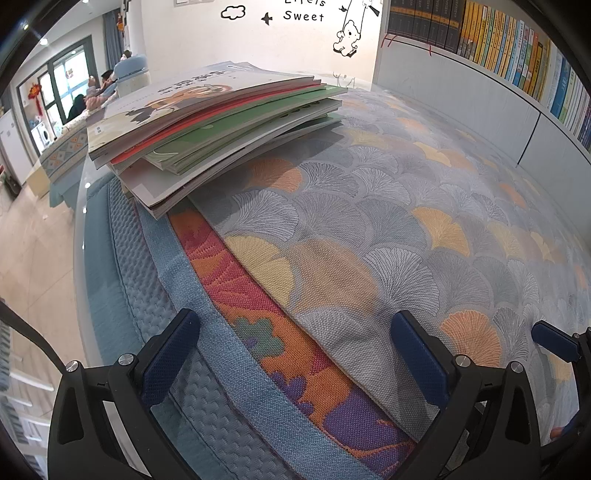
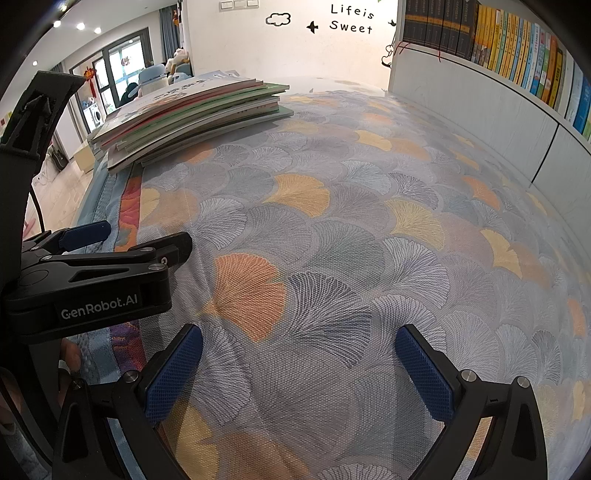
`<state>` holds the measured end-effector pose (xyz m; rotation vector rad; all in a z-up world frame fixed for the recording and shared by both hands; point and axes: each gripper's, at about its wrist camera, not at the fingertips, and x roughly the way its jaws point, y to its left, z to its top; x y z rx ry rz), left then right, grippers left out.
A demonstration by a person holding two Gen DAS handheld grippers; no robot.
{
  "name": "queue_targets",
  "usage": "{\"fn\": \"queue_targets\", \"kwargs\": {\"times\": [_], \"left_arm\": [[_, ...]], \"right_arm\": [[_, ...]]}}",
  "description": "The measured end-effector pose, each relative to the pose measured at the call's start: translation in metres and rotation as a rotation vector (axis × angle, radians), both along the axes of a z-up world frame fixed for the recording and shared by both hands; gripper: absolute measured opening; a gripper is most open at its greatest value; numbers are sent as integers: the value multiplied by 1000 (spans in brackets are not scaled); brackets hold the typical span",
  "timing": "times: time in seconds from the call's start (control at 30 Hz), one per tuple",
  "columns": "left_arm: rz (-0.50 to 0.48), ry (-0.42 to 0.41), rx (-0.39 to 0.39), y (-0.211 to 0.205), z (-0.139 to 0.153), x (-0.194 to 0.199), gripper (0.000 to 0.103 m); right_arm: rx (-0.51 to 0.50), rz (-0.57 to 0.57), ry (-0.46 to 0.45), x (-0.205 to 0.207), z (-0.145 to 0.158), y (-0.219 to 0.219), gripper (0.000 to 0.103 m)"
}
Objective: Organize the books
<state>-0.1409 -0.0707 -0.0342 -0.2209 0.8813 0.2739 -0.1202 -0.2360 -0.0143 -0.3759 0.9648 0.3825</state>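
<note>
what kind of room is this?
Probably a home living area or children's reading corner: a filled bookshelf, a "Life is Sweet" wall decal, and a stack of thin picture books on a patterned cloth.

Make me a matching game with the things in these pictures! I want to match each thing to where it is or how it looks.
Things:
1. stack of books
2. shelf books
3. left gripper
4. patterned cloth

Descriptions:
A. standing upright in a row on the right
B. lying spread out, covered in fan-shaped leaves
C. piled unevenly at the far left corner of the cloth
D. jaws wide apart, holding nothing

Right pairs: 1-C, 2-A, 3-D, 4-B
</note>
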Motion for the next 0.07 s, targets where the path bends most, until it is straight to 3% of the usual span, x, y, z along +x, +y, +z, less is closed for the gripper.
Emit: {"fn": "queue_targets", "kwargs": {"times": [0.07], "left_arm": [[0,0,0,0,0,0,103]], "right_arm": [[0,0,0,0,0,0,103]]}}
